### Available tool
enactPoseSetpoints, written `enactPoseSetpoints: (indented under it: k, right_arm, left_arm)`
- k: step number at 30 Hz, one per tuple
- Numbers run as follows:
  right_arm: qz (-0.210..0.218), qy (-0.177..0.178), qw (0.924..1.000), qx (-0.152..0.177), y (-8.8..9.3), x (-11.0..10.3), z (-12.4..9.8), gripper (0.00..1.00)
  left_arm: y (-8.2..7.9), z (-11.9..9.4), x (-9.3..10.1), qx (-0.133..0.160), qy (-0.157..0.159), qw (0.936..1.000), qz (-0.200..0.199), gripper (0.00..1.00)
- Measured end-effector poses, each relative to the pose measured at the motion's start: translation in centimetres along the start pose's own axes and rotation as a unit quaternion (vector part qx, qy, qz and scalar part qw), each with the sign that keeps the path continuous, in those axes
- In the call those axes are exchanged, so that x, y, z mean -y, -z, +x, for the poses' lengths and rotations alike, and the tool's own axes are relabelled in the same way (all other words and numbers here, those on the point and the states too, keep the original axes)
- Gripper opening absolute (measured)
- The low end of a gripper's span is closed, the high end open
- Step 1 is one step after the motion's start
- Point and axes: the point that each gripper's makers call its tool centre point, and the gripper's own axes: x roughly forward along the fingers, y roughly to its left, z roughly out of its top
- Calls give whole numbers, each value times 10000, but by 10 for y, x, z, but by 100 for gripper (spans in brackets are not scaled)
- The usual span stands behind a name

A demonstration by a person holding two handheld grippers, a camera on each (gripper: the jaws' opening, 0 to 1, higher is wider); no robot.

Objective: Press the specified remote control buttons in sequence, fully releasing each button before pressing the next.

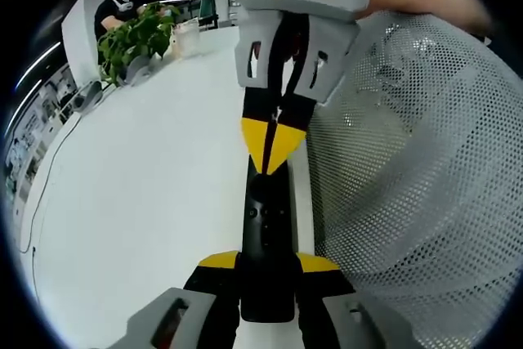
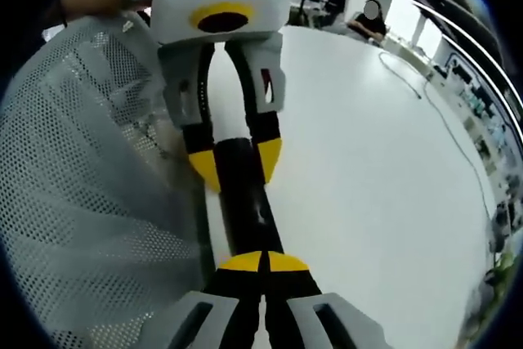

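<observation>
Black remote (image 1: 265,239) sits clamped in your left hand-held gripper (image 1: 268,266); your right hand-held gripper (image 2: 262,263), jaws together, presses a button; next, lift fully clear.

Each tool (image 1: 270,271) is grey with black, yellow-tipped jaws.

Glossy black plastic remote (image 1: 265,251), smooth white table (image 1: 139,210), perforated white mesh (image 1: 425,185).

My wide, round-edged white desk (image 1: 147,202) carries a slim black remote control (image 1: 265,234), a white perforated mesh basket (image 1: 425,169), a leafy green potted plant (image 1: 135,38) and a thin dark cable (image 2: 433,112).
</observation>
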Motion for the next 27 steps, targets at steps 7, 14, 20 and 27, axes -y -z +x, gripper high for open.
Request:
enactPoseSetpoints:
  k: [7, 14, 20, 27]
  right_arm:
    - [-32, 14, 10000, 46, 0, 1, 0, 0]
    - [-349, 101, 9993, -29, -1, 0, 1, 0]
    - [-307, 82, 9995, -6, -3, 2, 2, 0]
    - [-333, 59, 9994, 88, -10, 1, 3, 0]
  left_arm:
    - [0, 0, 0, -2, -7, 10000, -13, 25]
    - [0, 0, 1, -9, 3, 10000, -4, 25]
    - [0, 0, 0, -15, 1, 10000, -10, 25]
    - [0, 0, 1, 6, -15, 10000, -24, 25]
